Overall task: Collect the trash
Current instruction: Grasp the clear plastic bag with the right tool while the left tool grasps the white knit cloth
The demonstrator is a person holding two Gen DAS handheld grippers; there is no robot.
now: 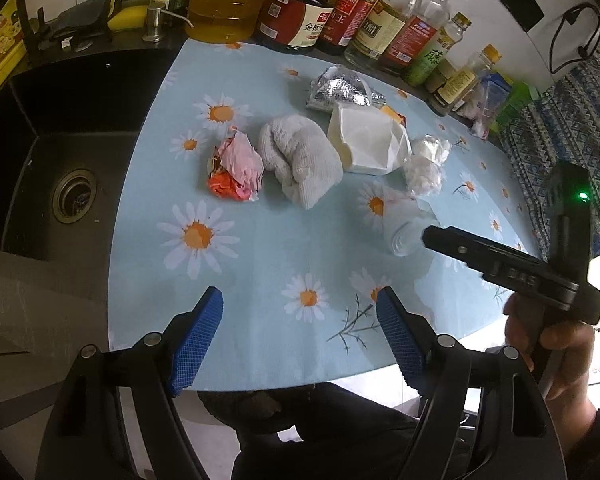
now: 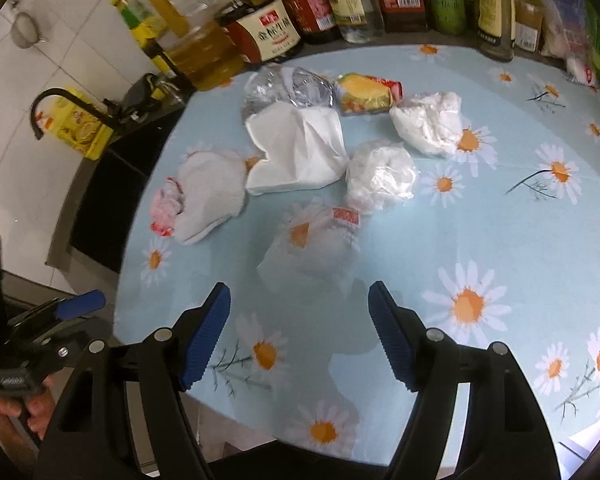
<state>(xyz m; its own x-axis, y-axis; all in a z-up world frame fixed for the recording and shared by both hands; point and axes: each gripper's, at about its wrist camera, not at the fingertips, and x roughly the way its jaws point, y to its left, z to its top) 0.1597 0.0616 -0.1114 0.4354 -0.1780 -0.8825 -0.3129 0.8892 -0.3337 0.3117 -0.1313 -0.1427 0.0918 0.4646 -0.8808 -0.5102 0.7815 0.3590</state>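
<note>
Counter (image 1: 260,248): covered in a daisy-print cloth, with the sink (image 1: 60,160) past its left edge and a row of bottles (image 1: 340,12) along the back edge.
Trash pile: all of it lies on the counter, bunched from the middle toward the back edge; no bin or bag for it shows in either view.
White paper bag (image 2: 296,152): the biggest piece, mid-pile, touching the silver foil wrapper (image 2: 288,88) behind it.
Grey-white cloth (image 1: 300,156): just left of the bag, against the crumpled pink-and-orange wrapper (image 1: 234,168).
Clear plastic bag with red label (image 2: 320,248): nearest the front edge, directly ahead of the right tool.
Smaller pieces: two white plastic wads (image 2: 380,176), (image 2: 428,122) and a yellow snack packet (image 2: 366,94) near the back.
Right tool (image 2: 300,336): jaws wide, empty, above the front edge.
Left tool (image 1: 300,340): jaws wide, empty, above the front edge.
Progress: seemingly nothing gathered yet; every piece remains to be picked up.
</note>
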